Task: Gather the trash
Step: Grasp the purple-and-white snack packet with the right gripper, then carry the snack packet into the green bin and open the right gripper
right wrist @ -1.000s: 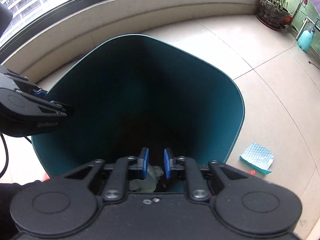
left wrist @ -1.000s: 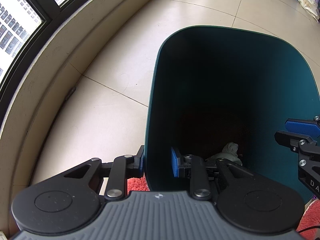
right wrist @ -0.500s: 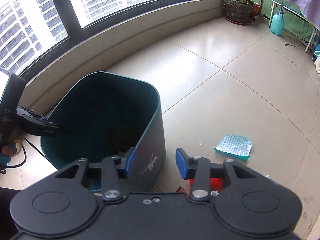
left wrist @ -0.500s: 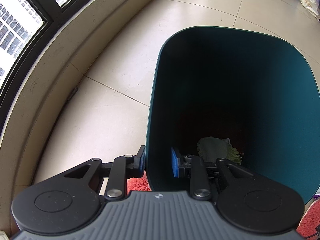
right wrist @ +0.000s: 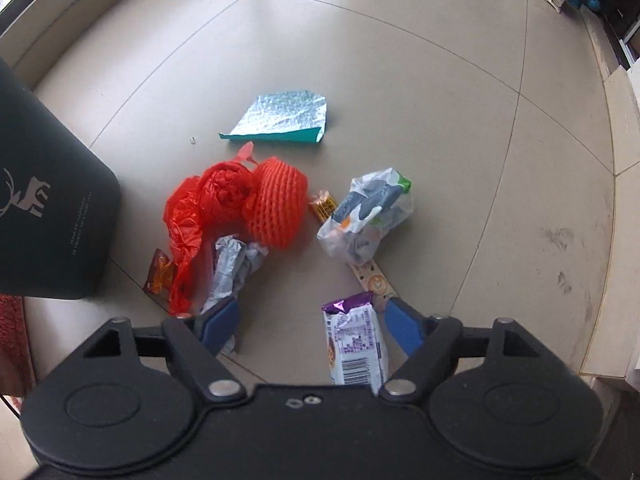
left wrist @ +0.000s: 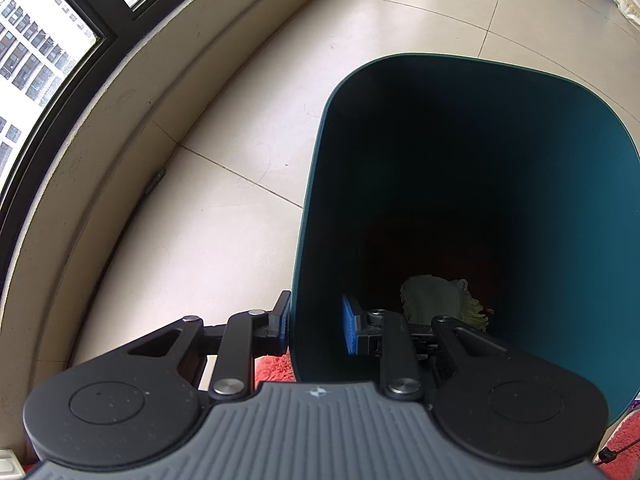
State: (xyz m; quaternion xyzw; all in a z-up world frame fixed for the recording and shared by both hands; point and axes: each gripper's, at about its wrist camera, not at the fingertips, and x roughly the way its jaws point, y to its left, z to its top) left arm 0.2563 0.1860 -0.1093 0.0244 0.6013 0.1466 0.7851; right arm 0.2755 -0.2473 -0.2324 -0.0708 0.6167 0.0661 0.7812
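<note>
My left gripper point(left wrist: 314, 326) is shut on the near wall of the dark teal trash bin point(left wrist: 560, 208), one finger outside and one inside. Pale crumpled trash point(left wrist: 436, 298) lies at the bin's bottom. My right gripper point(right wrist: 312, 320) is open and empty above a pile of trash on the floor. A purple-and-white snack wrapper point(right wrist: 356, 344) lies between its fingers. Further on lie a red plastic bag point(right wrist: 204, 208), a red foam net point(right wrist: 280, 204), a crumpled silver wrapper point(right wrist: 232, 264), a white printed bag point(right wrist: 368, 216) and a silver-teal foil sheet point(right wrist: 284, 116). The bin's dark outside point(right wrist: 48, 216) stands at left.
A curved window ledge point(left wrist: 120, 128) runs along the left. A red mat point(left wrist: 276, 368) lies under the bin. A small yellow wrapper point(right wrist: 324, 204) and an orange wrapper point(right wrist: 160, 274) lie in the pile. A low step point(right wrist: 616, 200) borders the floor at right.
My right gripper has left the bin, swung right and down over the floor trash, and opened wide. The pale trash now lies at the bin's bottom. My left gripper has kept its hold.
</note>
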